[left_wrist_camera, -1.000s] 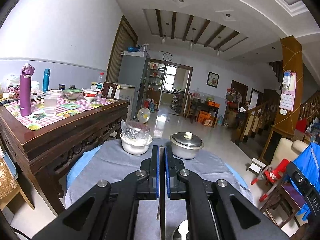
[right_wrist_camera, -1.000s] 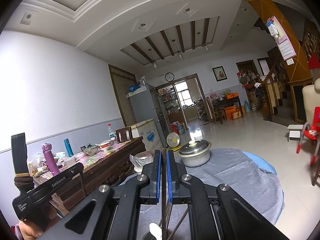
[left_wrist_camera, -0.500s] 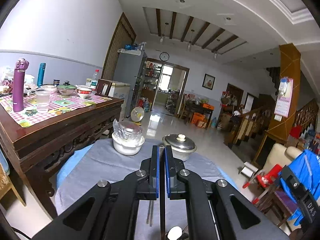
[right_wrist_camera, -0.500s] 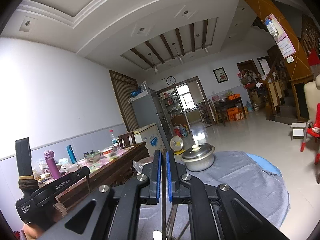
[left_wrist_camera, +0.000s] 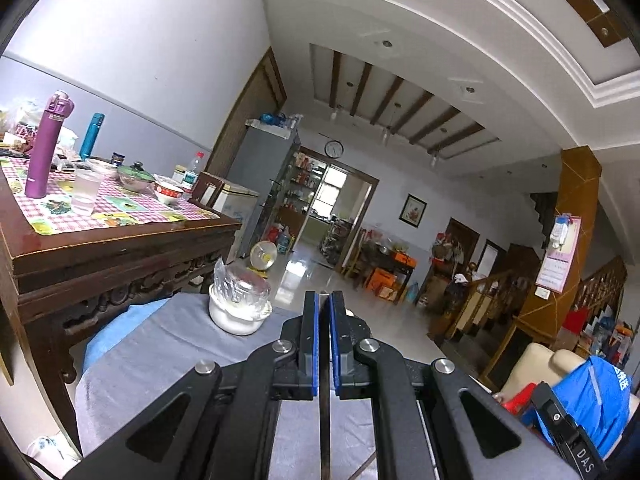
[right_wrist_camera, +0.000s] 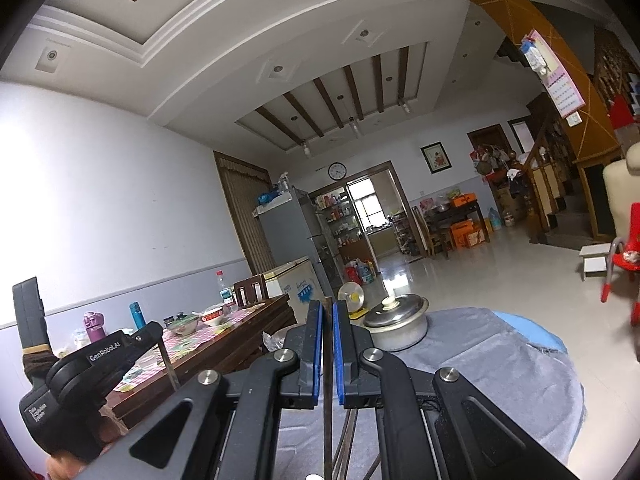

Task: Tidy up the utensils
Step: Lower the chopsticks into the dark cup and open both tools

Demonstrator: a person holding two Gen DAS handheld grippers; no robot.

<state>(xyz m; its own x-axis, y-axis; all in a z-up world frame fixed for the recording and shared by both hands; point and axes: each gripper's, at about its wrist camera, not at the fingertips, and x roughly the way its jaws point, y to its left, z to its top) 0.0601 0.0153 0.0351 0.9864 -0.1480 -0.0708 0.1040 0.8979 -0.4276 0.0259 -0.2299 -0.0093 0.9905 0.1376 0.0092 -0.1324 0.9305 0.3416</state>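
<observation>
Gripping a thin utensil each, both of your claws were raised above the grey-clothed surface (right_wrist_camera: 500, 364) and tipped up toward the room. Your left claw (left_wrist_camera: 324, 320) was clamped on a slim metal handle (left_wrist_camera: 325, 420), probably a spoon or chopstick, though its working end was hidden. The handle ran straight along the 6-to-12 line between the blue pads, its top just clearing the fingertips at 12 o'clock. Your right claw (right_wrist_camera: 327, 328) was pinched the same way on a dark stick (right_wrist_camera: 327, 408), likely a chopstick, whose tip poked out at 12 o'clock. More thin sticks (right_wrist_camera: 347, 440) showed below at 6 o'clock; whether they lay loose or stood in a holder could not be told.

Both long axes matched the fingers, so each piece hung roughly upright under its claw. That alignment was, I'd judge, what your next move hinged on, since dropping either piece into a holder needs the shaft kept vertical.

From the left claw, the white bowl of plastic-wrapped cups (left_wrist_camera: 239, 307) sat at 10 o'clock. From the right, the lidded steel pot (right_wrist_camera: 396, 326) sat at 1 o'clock, and the right claw seemed nearer the sticks beneath it.
</observation>
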